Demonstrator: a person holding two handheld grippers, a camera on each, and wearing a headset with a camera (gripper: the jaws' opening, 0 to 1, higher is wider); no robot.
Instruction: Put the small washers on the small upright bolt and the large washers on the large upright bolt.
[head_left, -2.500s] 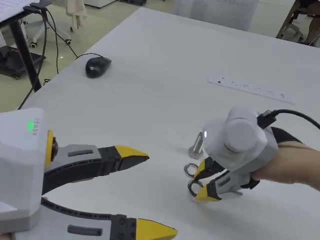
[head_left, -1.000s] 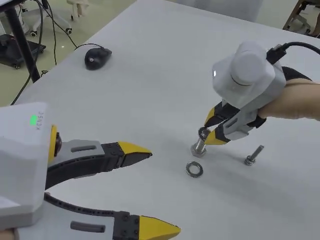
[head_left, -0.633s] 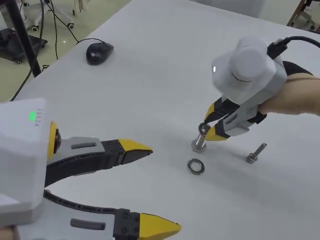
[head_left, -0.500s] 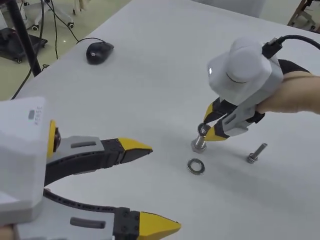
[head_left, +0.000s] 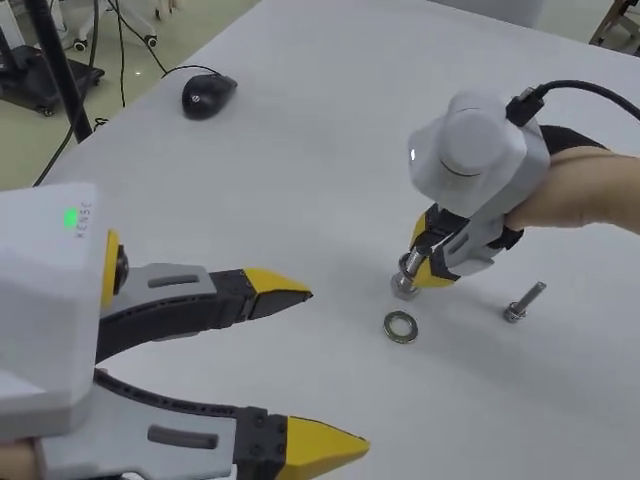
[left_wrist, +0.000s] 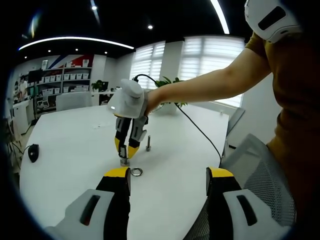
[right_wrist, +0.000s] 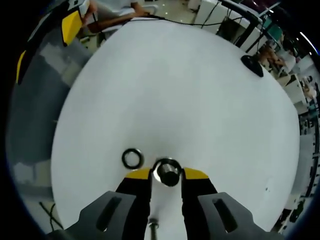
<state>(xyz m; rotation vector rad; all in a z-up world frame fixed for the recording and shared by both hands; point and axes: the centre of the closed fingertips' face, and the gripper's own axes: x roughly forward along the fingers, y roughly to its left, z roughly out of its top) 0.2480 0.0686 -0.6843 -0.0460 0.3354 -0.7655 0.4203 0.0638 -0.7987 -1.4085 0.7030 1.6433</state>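
The large upright bolt (head_left: 405, 286) stands mid-table, its top (right_wrist: 168, 175) showing between the right gripper's yellow tips. My right gripper (head_left: 428, 268) points down over it, shut on a large washer (right_wrist: 167, 164) that rings the bolt. A second loose large washer (head_left: 401, 326) lies flat just beside the bolt, also seen in the right gripper view (right_wrist: 132, 158) and the left gripper view (left_wrist: 136, 172). The small bolt (head_left: 524, 303) sits to the right, about a hand's width away. My left gripper (head_left: 312, 368) hangs open and holds nothing at the near left, well short of the bolts.
A black computer mouse (head_left: 208, 93) lies at the far left of the white table (head_left: 300, 180). A black cable (head_left: 570, 92) trails from the right gripper. The table edge and floor show at top left. A person's arm (left_wrist: 200, 87) reaches in over the table.
My right gripper lifted a washer off the table, carried it to the large bolt's top and has now come down lower over the bolt. The left gripper has stayed open.
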